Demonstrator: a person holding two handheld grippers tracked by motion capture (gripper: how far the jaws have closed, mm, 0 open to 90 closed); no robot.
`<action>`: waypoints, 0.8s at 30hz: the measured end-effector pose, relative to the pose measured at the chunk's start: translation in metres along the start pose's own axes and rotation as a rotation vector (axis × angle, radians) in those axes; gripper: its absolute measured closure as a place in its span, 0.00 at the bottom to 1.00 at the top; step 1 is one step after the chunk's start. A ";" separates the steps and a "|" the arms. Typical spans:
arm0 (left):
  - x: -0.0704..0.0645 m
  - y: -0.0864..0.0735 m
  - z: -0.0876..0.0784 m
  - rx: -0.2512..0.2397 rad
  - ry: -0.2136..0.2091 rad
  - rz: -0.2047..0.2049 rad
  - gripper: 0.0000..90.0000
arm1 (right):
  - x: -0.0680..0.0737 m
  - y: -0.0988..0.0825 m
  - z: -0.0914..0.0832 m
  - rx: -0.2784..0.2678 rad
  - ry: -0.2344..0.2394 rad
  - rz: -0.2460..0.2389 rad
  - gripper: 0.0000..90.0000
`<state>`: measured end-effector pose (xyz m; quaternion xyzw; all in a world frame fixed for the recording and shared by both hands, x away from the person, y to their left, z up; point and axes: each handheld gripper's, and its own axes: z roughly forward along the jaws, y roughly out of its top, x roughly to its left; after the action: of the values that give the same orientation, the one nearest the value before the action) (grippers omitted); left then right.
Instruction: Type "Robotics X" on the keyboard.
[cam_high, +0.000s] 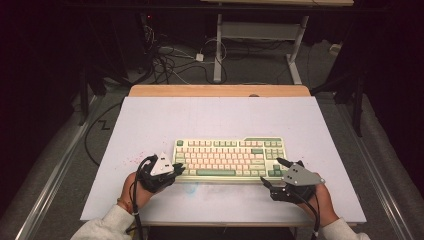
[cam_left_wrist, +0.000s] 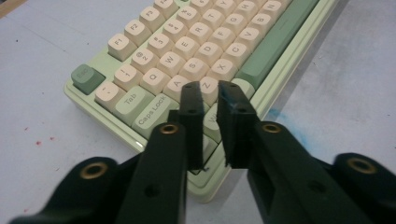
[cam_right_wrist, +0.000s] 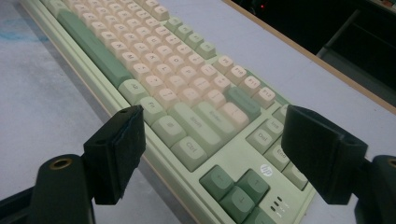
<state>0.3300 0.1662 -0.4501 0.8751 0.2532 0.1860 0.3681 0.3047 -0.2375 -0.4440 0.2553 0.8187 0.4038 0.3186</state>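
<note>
The left gripper, jaws nearly together and holding nothing, hovers over the near-left corner of the pale green plastic keyboard with cream keys; the right gripper, jaws wide and empty, straddles the keyboard's other end.

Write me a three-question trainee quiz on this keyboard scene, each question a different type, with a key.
1. True or false: the right gripper has its jaws spread wide above the keyboard's arrow-key corner.
2. Multiple choice: what colour is the space bar? A) cream B) green C) black
3. Fill in: in the left gripper view, the left gripper has its jaws nearly together over the end of the keyboard that holds the Tab and ____ Lock keys.

Key: 1 true; 2 B; 3 Caps
</note>
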 end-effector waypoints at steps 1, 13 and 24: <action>0.000 0.002 0.001 0.005 -0.005 -0.001 0.93 | 0.000 0.000 0.000 0.000 0.004 0.002 0.25; 0.003 0.018 0.009 0.043 -0.020 0.027 0.96 | 0.003 0.000 0.002 0.010 0.003 -0.009 0.25; 0.001 0.034 0.024 0.064 -0.049 0.054 0.96 | 0.002 -0.001 0.003 0.021 0.002 -0.013 0.25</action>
<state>0.3531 0.1328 -0.4405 0.8972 0.2263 0.1660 0.3410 0.3054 -0.2349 -0.4475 0.2528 0.8249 0.3932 0.3180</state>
